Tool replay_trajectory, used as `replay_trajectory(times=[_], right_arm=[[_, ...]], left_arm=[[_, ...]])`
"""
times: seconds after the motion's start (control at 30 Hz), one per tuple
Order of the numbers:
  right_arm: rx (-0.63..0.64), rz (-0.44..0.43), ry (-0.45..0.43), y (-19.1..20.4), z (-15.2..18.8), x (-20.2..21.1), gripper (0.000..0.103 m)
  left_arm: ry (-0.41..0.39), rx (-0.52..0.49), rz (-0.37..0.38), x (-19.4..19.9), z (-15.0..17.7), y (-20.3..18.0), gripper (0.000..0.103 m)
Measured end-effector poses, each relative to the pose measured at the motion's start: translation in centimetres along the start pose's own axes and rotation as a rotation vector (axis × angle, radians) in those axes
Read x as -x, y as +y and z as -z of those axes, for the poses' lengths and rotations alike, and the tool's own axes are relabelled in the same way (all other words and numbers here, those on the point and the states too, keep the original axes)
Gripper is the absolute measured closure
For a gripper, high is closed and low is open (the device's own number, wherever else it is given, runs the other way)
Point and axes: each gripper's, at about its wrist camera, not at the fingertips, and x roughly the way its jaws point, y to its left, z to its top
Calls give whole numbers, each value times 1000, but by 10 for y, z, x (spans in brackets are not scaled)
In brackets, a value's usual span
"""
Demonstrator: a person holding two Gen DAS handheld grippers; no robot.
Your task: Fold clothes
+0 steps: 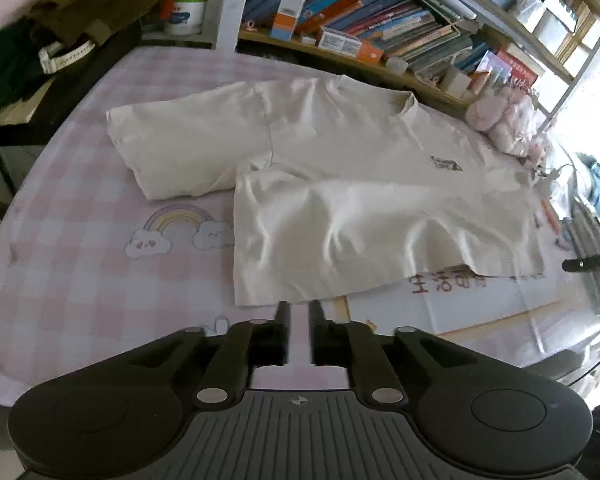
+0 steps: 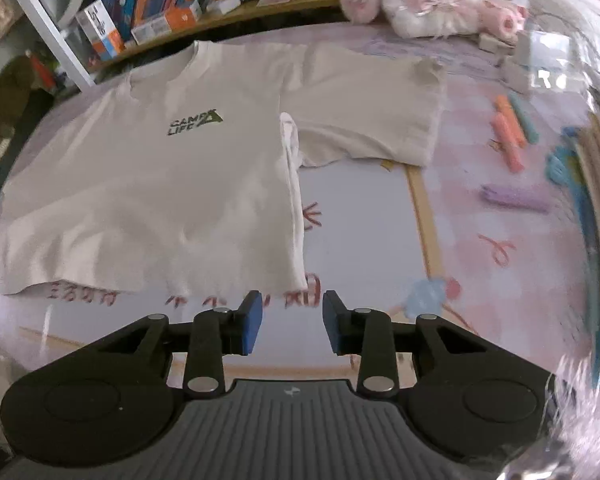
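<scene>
Just beyond each hand-held gripper point(image 2: 292, 320), the spread T-shirt's point(image 2: 160, 184) hem.

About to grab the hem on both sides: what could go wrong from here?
1. The left gripper is nearly closed at the T-shirt hem; it may need opening or it could push the cloth rather than pinch it.
2. The right gripper is open near the hem corner, where a doubled side edge might catch unevenly.
3. Dragging the right sleeve could sweep the highlighters.

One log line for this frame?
shirt: flat, unfolded, logo up | left gripper: nearly closed, empty, at hem | right gripper: open, empty, near hem corner
</scene>
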Motion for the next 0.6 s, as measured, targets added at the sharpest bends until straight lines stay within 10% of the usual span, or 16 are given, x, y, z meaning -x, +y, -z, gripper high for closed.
replay_trajectory(times=[0.3,0.6], right_arm=[[-3,-1,41,-7,-20,-53,71],[41,-40,67,-4,-20,-52,97]], left_arm=[[-37,7,-74,-16,9,3,45],[-4,61,-74,-43,-4,14,58]])
